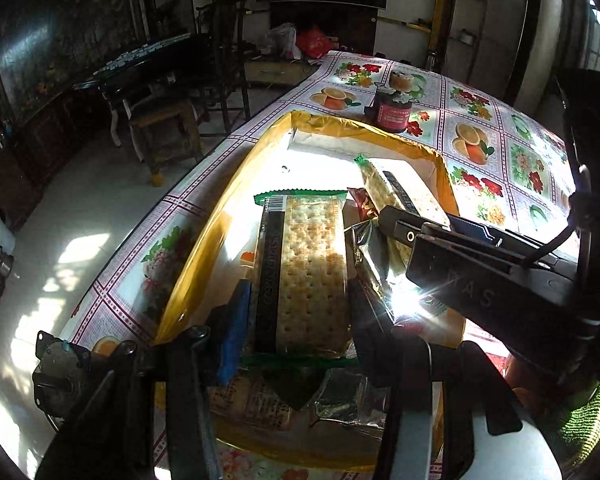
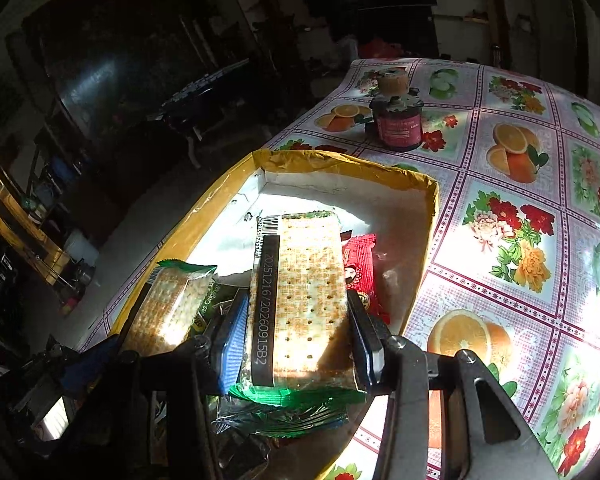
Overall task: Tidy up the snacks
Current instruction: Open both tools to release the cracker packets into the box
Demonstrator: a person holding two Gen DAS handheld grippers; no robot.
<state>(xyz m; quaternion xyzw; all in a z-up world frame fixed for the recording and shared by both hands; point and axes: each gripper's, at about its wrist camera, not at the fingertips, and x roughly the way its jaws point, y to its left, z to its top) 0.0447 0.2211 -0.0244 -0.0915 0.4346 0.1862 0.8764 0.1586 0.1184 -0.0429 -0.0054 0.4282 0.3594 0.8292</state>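
My left gripper [image 1: 300, 314] is shut on a clear-wrapped cracker pack [image 1: 308, 264] with green ends, held lengthwise over a yellow-rimmed cardboard box [image 1: 332, 122]. In the right wrist view my right gripper [image 2: 300, 332] is shut on a second cracker pack [image 2: 304, 288] above the same box [image 2: 340, 160]. The left wrist view shows the right gripper [image 1: 392, 220] coming in from the right with its pack [image 1: 396, 188]. The left-held pack [image 2: 172, 304] shows at lower left in the right wrist view. A red snack packet [image 2: 360, 268] and foil packets [image 1: 370, 256] lie in the box.
A dark jar with a red label [image 1: 392, 110] [image 2: 398, 120] stands on the fruit-and-flower tablecloth [image 2: 512, 208] behind the box. The table edge drops to a tiled floor [image 1: 72, 216] on the left, with a wooden stool [image 1: 168, 128] and dark furniture beyond.
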